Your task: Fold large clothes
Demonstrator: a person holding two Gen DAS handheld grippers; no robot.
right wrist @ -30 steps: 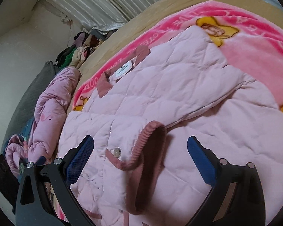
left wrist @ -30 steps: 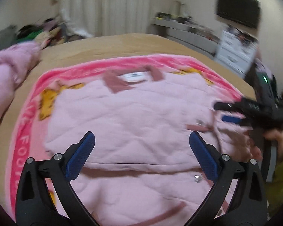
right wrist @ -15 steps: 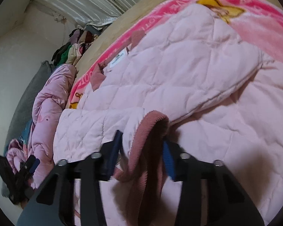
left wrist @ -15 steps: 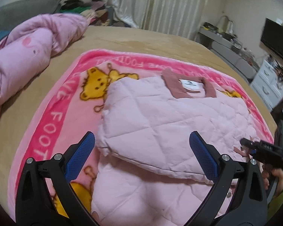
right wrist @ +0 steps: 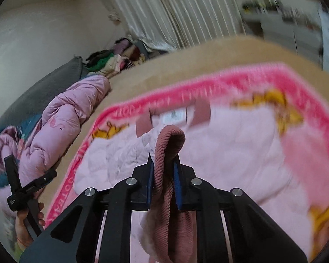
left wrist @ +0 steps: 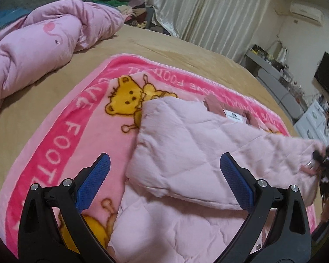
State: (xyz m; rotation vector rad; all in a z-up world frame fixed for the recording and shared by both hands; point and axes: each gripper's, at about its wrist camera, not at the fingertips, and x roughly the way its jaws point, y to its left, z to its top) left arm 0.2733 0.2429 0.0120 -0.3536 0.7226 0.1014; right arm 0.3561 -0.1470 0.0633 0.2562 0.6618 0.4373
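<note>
We are clamping our right gripper (right wrist: 163, 171), whose jaws have just been closing, on the ribbed cuff (right wrist: 167, 153) of the pink quilted jacket (left wrist: 197, 144) (lying on the bear-print blanket (left wrist: 72, 118)), while our left gripper (left wrist: 164, 175) is hovering wide apart above it, gripping nothing.
</note>
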